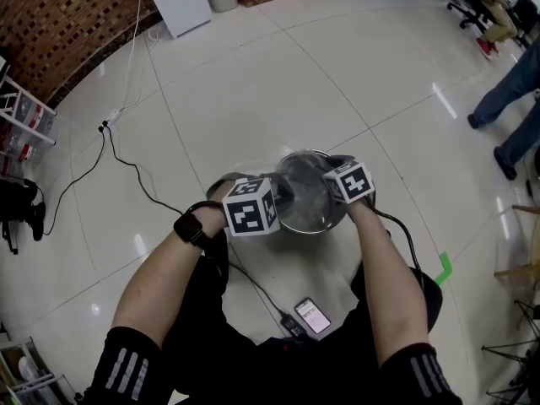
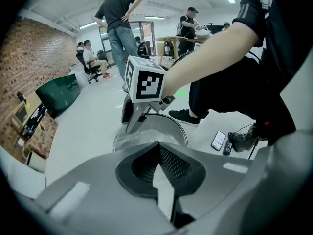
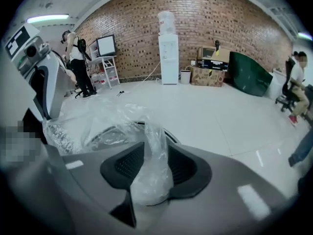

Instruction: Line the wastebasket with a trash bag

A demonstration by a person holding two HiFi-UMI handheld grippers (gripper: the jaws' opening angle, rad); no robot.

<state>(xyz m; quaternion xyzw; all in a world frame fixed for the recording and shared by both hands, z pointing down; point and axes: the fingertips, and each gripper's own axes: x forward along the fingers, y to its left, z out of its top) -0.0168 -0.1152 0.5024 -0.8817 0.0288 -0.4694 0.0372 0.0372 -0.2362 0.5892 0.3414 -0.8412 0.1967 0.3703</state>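
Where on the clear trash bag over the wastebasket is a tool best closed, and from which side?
Probably the loose film of the trash bag standing above the rim of the wastebasket, approached from above and outside: it bunches there into an upright fold that two jaws can pinch.

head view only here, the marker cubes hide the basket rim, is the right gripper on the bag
Observer: The right gripper has a bunch of the clear bag between its jaws, which stand apart.
Operator: and the left one
Observer: The left gripper has its jaws shut; I can't tell whether film is pinched there.
Operator: bag over the rim yet
Observer: Partly. Film lies over the basket toward the left gripper; the rim by the right jaws looks bare.
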